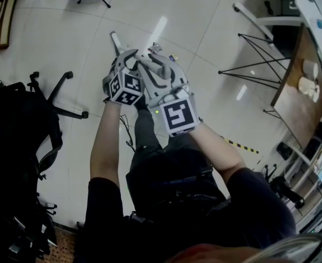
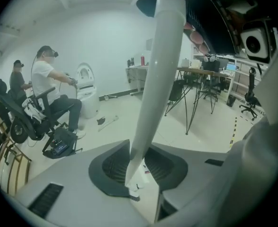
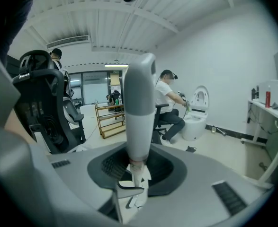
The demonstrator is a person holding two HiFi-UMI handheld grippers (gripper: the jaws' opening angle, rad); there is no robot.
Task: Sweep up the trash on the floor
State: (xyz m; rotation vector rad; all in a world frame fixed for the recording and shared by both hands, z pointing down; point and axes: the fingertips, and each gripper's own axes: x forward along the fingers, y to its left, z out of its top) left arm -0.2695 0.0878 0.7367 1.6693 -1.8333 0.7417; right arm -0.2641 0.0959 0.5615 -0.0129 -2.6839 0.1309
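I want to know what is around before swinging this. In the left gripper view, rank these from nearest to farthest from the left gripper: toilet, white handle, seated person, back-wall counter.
1. White handle: gripped in the left gripper's jaws.
2. Seated person: left side.
3. Toilet: just behind that person.
4. Counter: centre, against the back wall.

The left gripper (image 2: pixel 138 167) and right gripper (image 3: pixel 138 170) are light grey plastic. Each has a white cube with black square marks (image 1: pixel 180 114). The person's dark top (image 1: pixel 251 201) has short sleeves.

Glossy white tiled floor (image 1: pixel 204 37); black office chair (image 1: pixel 23 130) left, wire-legged table (image 1: pixel 292 84) far right, striped tape (image 1: pixel 242 144) near right.
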